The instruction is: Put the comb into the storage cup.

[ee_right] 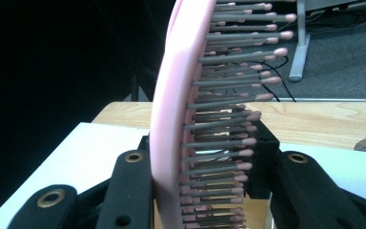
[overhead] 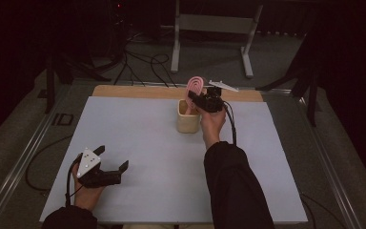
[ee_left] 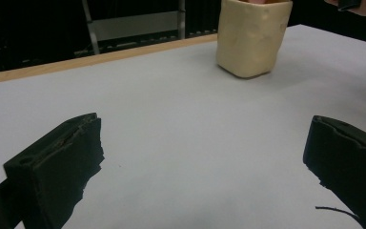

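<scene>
With your right gripper (overhead: 201, 101) clamped on the pink brush (ee_right: 181, 119) directly above the cream cup (overhead: 188, 119), lower it straight down, handle first, while your left gripper (overhead: 107, 164) rests open.

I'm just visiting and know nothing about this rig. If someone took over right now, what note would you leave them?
Right gripper: fingers shut on the pink hairbrush, held above the cream cup.
Left gripper: fingers open, holding nothing, low over the white table at the near left.
Done: brush picked up and brought to the cup.
Left: probably lower the brush into the cup and let go.
</scene>
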`<state>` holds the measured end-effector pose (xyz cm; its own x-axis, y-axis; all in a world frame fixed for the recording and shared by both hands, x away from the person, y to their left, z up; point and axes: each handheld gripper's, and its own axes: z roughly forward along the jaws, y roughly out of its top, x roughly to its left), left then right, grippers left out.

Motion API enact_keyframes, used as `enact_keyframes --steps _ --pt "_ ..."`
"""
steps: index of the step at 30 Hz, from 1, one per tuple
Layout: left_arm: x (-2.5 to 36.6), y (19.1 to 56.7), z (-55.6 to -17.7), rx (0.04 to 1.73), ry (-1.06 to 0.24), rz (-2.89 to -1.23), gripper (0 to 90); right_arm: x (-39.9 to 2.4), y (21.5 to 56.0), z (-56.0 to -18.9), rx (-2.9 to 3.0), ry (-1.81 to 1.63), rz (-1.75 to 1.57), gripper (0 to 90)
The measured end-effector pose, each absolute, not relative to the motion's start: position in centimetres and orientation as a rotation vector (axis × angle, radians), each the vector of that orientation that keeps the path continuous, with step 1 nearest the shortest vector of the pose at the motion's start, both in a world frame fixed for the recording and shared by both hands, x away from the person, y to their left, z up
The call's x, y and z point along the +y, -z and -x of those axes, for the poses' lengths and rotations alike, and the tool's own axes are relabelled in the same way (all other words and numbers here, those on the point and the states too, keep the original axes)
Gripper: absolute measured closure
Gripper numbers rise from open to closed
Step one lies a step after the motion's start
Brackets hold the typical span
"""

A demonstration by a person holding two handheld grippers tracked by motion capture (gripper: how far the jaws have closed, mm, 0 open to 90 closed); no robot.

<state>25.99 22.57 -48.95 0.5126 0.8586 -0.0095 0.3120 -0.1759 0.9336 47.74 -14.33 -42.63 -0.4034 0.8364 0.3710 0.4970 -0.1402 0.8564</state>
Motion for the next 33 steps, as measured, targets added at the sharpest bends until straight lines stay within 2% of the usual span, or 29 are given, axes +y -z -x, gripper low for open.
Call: enact_keyframes --steps 25,33 --pt "22.56 49.04 -26.04 0.995 -0.669 -1.736 0.2 -15.23 42.93 -48.31 1.817 -1.542 -1.524 62.4" --pt "22.53 49.03 -26.02 0.995 -0.67 -1.735 0.2 -15.32 43.02 -48.42 1.811 -1.523 -1.536 56.8"
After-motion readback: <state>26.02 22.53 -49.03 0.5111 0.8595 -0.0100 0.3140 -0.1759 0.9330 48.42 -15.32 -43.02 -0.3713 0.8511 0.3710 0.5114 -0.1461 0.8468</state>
